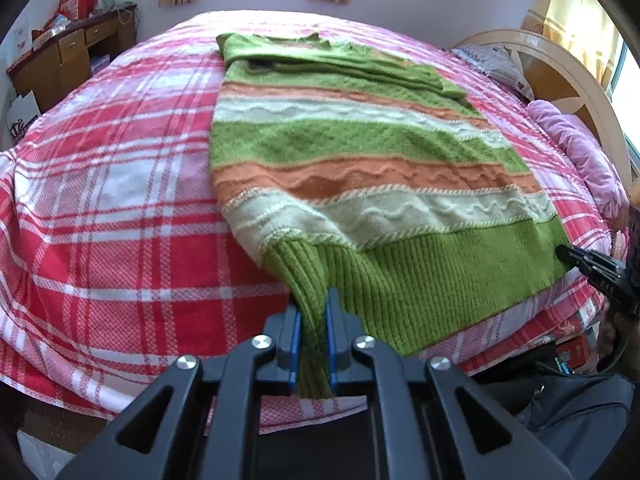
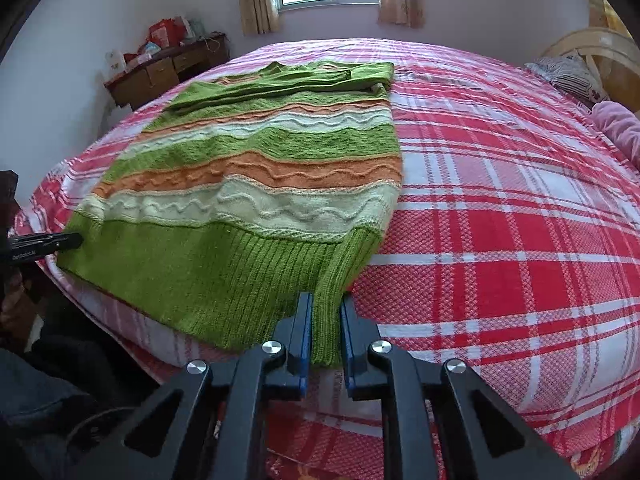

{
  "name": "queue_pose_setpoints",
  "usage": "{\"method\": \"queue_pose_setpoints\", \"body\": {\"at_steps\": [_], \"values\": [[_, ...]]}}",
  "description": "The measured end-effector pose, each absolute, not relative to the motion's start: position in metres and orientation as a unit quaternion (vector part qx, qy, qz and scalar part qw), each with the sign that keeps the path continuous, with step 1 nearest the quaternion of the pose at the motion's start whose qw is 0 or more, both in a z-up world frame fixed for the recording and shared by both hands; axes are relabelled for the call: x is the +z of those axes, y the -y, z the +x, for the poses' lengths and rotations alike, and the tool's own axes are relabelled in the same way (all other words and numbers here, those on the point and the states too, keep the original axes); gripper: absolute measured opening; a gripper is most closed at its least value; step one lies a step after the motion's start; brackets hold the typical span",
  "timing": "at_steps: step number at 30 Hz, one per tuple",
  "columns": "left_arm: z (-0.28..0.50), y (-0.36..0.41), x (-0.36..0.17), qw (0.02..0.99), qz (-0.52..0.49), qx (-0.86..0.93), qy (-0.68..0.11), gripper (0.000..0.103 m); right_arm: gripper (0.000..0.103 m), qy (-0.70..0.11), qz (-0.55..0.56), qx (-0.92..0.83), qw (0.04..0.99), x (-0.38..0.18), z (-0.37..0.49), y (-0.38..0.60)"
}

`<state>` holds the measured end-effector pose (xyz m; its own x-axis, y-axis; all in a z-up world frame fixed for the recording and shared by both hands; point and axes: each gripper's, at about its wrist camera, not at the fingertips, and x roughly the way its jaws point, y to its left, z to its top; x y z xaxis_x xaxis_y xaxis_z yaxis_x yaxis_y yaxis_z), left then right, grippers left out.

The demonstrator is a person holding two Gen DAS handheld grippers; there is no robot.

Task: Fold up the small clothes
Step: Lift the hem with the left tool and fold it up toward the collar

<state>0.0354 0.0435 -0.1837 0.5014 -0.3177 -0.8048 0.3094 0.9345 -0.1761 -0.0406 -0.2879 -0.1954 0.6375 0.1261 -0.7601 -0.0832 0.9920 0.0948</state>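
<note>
A green, orange and cream striped knit sweater (image 1: 352, 148) lies flat on the bed, sleeves folded across its far end. My left gripper (image 1: 314, 312) is shut on the left corner of its ribbed green hem (image 1: 420, 292). My right gripper (image 2: 326, 308) is shut on the right corner of the same hem (image 2: 192, 276). The sweater also shows in the right wrist view (image 2: 256, 168). Each gripper's black finger shows at the other view's edge, the right gripper's fingers (image 1: 588, 264) and the left gripper's fingers (image 2: 44, 242).
The red, pink and white plaid bedspread (image 1: 100, 208) covers the bed. A wooden desk (image 1: 68, 56) with clutter stands at the far left wall. Pillows (image 1: 576, 148) and a wooden headboard (image 1: 560, 68) are at the right. A dark bag (image 1: 576, 408) lies below the bed's edge.
</note>
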Motion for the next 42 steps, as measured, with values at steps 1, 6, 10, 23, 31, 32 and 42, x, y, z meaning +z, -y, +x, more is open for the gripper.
{"method": "queue_pose_setpoints", "body": {"at_steps": [1,6,10,23,31,32,42], "values": [[0.035,-0.045,-0.179,0.869,-0.007,-0.182,-0.460,0.011,0.010,-0.421,0.037,0.064,0.904,-0.194,-0.041,0.290],[0.035,-0.052,-0.162,0.878,-0.015,-0.186,-0.440,0.011,0.009,-0.394,0.095,0.088,0.910,-0.176,-0.045,0.305],[0.034,-0.051,-0.157,0.883,-0.011,-0.186,-0.430,0.011,0.009,-0.369,0.108,0.095,0.918,-0.162,-0.050,0.307],[0.050,-0.057,-0.129,0.896,-0.029,-0.197,-0.398,0.010,0.009,-0.278,0.106,0.110,0.948,-0.107,-0.039,0.305],[0.071,-0.061,-0.106,0.903,-0.072,-0.204,-0.372,0.010,0.008,-0.237,0.100,0.116,0.959,-0.076,-0.018,0.304],[0.073,-0.061,-0.104,0.904,-0.073,-0.203,-0.369,0.010,0.008,-0.233,0.100,0.116,0.960,-0.073,-0.016,0.303],[0.104,-0.059,-0.069,0.921,-0.089,-0.195,-0.325,0.010,0.008,-0.185,0.105,0.116,0.970,-0.032,0.023,0.305]]}}
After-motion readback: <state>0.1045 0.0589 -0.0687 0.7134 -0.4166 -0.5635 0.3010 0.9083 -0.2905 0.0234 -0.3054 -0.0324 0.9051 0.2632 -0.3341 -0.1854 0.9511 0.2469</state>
